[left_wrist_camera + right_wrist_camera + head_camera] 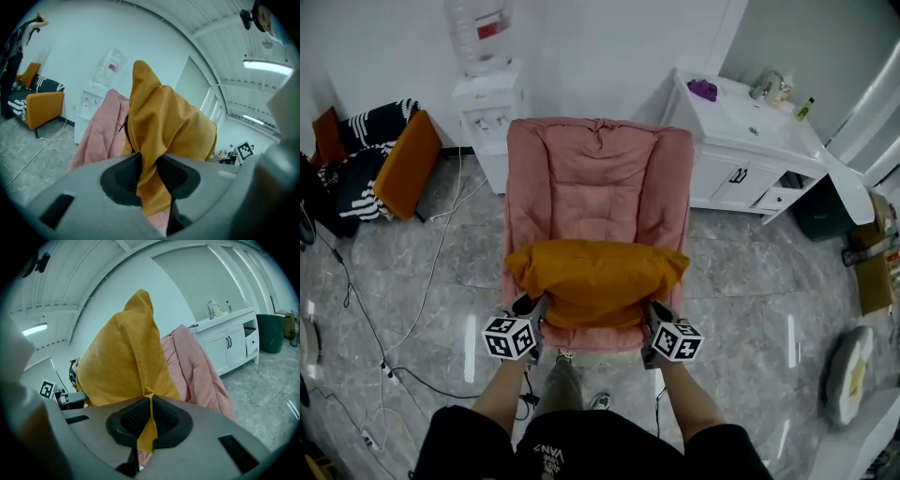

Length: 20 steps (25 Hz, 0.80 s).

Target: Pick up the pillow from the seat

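An orange pillow point(595, 281) hangs over the front of a pink padded chair point(598, 178), lifted off the seat. My left gripper point(534, 311) is shut on the pillow's left corner, and in the left gripper view the fabric point(159, 136) is pinched between the dark pads point(123, 177). My right gripper point(654, 314) is shut on the right corner; its pads point(138, 420) clamp a thin fold of the orange cloth point(126, 366). The pillow sags between the two grippers. The person's forearms reach in from below.
A white cabinet with a sink point(750, 141) stands right of the chair, a water dispenser point(487, 103) left behind it. An orange seat with striped cloth point(384, 159) is at far left. Cables point(412, 319) trail over the marble floor. A green bin point(820, 211) sits at right.
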Each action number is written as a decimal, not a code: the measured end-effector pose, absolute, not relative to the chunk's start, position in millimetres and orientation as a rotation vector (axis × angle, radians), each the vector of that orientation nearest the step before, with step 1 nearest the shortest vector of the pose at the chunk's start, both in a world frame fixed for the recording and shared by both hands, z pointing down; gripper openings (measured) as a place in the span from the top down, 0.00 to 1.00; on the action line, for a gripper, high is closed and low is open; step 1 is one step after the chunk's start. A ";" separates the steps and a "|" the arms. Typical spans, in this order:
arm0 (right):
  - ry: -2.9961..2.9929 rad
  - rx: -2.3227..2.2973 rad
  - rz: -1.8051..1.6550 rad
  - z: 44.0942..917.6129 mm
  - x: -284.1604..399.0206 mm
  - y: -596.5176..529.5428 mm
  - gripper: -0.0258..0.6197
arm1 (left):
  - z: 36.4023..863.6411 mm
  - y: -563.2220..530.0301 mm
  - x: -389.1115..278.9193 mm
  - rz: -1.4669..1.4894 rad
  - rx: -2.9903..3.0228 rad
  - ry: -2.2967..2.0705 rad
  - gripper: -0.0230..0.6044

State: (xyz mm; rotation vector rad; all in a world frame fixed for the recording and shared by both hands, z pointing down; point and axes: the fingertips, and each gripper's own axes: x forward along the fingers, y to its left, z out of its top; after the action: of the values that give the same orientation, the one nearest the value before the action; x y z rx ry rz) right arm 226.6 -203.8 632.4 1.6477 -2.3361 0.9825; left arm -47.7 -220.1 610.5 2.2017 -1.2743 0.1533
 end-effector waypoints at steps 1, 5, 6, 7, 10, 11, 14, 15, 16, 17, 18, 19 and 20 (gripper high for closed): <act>-2.341 1.643 0.976 630.4 225.4 -199.6 0.95 | 608.7 -215.4 -48.9 0.156 2.202 -1.280 0.80; -2.357 1.646 0.978 622.2 222.8 -185.6 0.95 | 600.9 -200.4 -51.2 0.163 2.202 -1.293 0.80; -2.363 1.642 0.976 620.5 222.1 -182.5 0.95 | 599.5 -197.8 -51.9 0.166 2.200 -1.296 0.80; -2.368 1.637 0.972 619.5 221.2 -179.0 0.95 | 598.5 -194.8 -52.5 0.167 2.197 -1.299 0.80; -2.376 1.641 0.965 615.1 220.3 -169.5 0.95 | 592.4 -185.9 -53.1 0.170 2.207 -1.308 0.81; -2.380 1.649 0.961 611.1 220.9 -167.5 0.95 | 587.5 -183.8 -52.2 0.167 2.220 -1.310 0.81; -2.413 1.666 0.916 592.3 223.0 -161.9 0.95 | 565.4 -178.8 -49.5 0.146 2.282 -1.315 0.82; -2.429 1.668 0.894 584.9 223.4 -159.9 0.95 | 556.8 -177.3 -49.1 0.137 2.305 -1.318 0.82; -2.444 1.670 0.870 577.3 223.7 -157.6 0.95 | 548.3 -176.0 -48.8 0.126 2.326 -1.321 0.82; -2.458 1.672 0.847 569.7 224.1 -155.1 0.95 | 540.1 -174.8 -48.5 0.114 2.344 -1.323 0.83; -2.471 1.673 0.825 562.1 224.4 -152.7 0.95 | 532.4 -173.7 -48.3 0.102 2.359 -1.325 0.83; -2.485 1.674 0.805 554.7 224.5 -150.2 0.95 | 525.1 -172.5 -48.2 0.089 2.371 -1.326 0.83; -2.499 1.673 0.788 547.5 224.7 -147.3 0.95 | 517.9 -170.9 -48.1 0.074 2.381 -1.327 0.83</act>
State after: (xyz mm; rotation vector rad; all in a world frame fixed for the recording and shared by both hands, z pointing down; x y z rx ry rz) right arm 224.7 -147.3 547.5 1.6733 -2.4992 0.7877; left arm -48.1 -170.9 517.9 2.3813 -1.3269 0.0745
